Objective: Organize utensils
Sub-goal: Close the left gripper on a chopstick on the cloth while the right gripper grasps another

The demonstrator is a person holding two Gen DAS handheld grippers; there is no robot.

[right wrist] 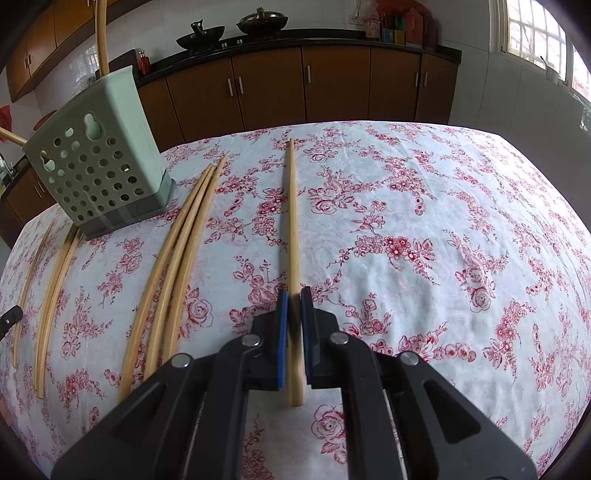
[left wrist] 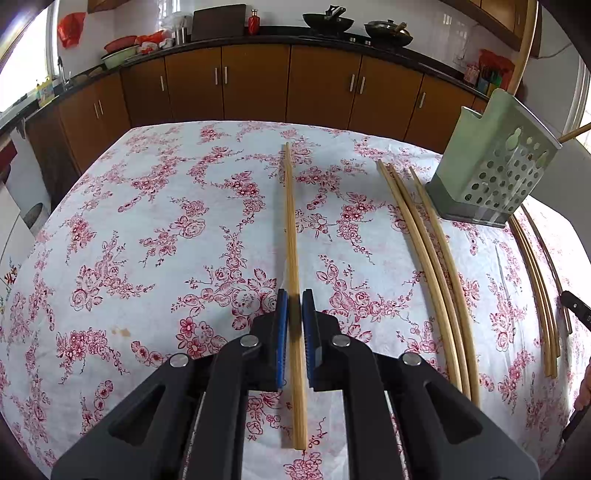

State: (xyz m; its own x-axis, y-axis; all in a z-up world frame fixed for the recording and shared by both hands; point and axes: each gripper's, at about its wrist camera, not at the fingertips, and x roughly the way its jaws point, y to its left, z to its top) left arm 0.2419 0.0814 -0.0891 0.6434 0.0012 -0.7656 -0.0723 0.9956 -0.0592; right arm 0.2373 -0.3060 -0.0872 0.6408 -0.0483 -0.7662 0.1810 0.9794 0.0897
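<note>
My left gripper [left wrist: 294, 299] is shut on a bamboo chopstick [left wrist: 291, 240], clamped between the blue pads and running straight away over the floral tablecloth. In the right wrist view my right gripper [right wrist: 294, 295] is likewise shut on another chopstick [right wrist: 293, 221]. A pale green perforated utensil holder [left wrist: 491, 166] [right wrist: 96, 166] stands tilted-looking between the two grippers, with a chopstick [right wrist: 101, 33] sticking up from it. Three loose chopsticks [left wrist: 432, 258] lie right of my left gripper, and three more [right wrist: 181, 251] lie left of my right gripper.
The table [left wrist: 147, 221] wears a white cloth with red flowers. Brown kitchen cabinets [left wrist: 258, 81] and a black counter with woks [left wrist: 327, 22] run behind it. A window [right wrist: 535, 37] is at the far right. A black gripper part [right wrist: 11, 317] shows at the left edge.
</note>
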